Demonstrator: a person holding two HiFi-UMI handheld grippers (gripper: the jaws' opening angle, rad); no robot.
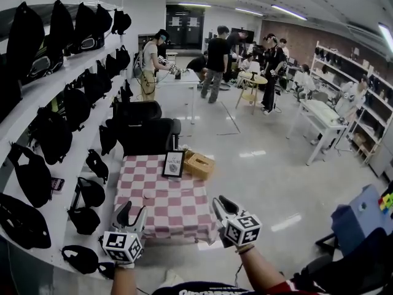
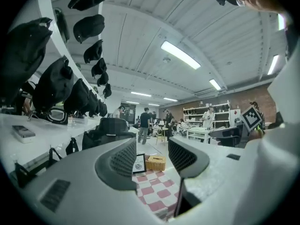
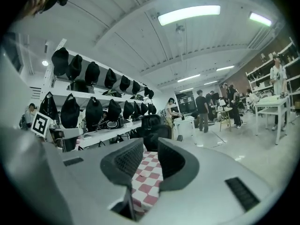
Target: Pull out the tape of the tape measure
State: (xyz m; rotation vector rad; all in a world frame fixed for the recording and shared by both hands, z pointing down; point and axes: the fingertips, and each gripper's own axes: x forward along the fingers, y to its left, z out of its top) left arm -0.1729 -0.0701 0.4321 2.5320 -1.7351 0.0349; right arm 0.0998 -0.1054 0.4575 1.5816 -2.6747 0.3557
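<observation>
A small rectangular tabletop covered with a pink-and-white checked cloth (image 1: 161, 204) stands on a glossy pale grey floor (image 1: 258, 165). The cloth reaches every edge and hangs over the near side. Seen from the head view, two things sit along the far edge. A black-framed picture with a white printed card (image 1: 173, 164) stands upright at about 12 o'clock, leaning slightly back. Just beside it, at about 1 o'clock on the far right corner, lies a low tan woven box (image 1: 199, 164), turned at an angle to the cloth's checks. The middle and near parts of the cloth are too blurred to make out any small things.
</observation>
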